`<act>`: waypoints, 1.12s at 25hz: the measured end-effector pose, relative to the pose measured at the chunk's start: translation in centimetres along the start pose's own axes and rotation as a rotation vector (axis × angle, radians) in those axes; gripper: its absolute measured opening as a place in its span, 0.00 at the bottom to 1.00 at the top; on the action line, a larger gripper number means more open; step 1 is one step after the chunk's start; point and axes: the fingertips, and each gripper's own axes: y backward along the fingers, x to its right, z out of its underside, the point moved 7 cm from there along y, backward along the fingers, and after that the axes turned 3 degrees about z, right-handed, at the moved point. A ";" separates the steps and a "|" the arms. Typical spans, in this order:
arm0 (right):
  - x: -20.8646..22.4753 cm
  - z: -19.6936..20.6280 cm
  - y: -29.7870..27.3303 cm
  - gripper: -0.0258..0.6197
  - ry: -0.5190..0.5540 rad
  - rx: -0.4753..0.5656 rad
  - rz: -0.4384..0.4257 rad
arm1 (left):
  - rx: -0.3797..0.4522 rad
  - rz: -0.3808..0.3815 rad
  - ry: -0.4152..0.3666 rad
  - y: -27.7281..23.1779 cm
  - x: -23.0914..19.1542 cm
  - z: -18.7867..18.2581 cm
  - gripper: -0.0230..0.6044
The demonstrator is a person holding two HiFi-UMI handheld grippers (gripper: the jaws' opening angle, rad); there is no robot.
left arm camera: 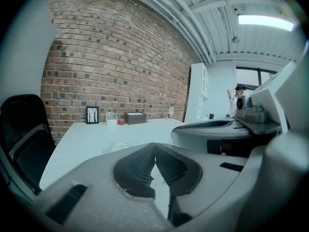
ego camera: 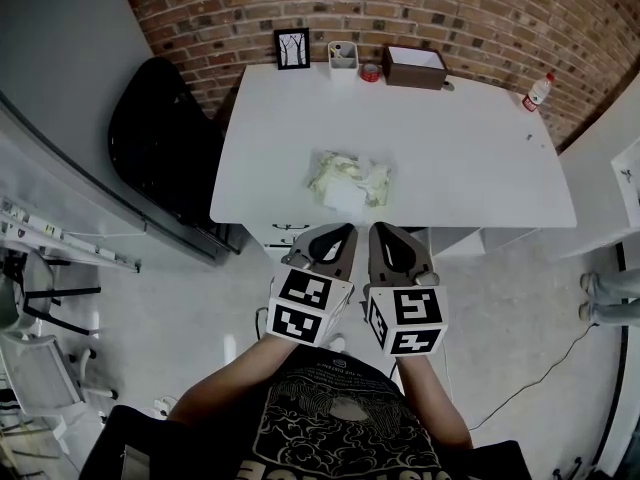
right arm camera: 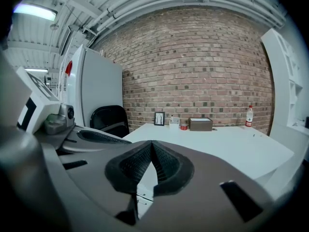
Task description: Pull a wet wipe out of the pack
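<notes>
Short of table (ego camera: 290,214) edge hang left gripper (ego camera: 346,230), right gripper (ego camera: 380,230); jaws together.

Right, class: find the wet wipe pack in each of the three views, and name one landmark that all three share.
Head view: the wet wipe pack lies near the front edge of the table, about mid-picture.
Left gripper view: a pale patch on the tabletop, low and left of centre.
Right gripper view: not in it.
Shared landmark: the framed picture at the table's far edge.
</notes>
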 end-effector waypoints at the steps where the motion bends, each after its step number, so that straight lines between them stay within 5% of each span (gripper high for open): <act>1: 0.0 0.2 0.1 0.06 -0.002 -0.005 -0.003 | 0.000 0.000 -0.002 0.0 0.2 0.1 0.06; 28: -0.3 1.3 0.2 0.06 -0.002 -0.018 -0.035 | -0.010 -0.030 -0.001 0.2 0.6 0.5 0.06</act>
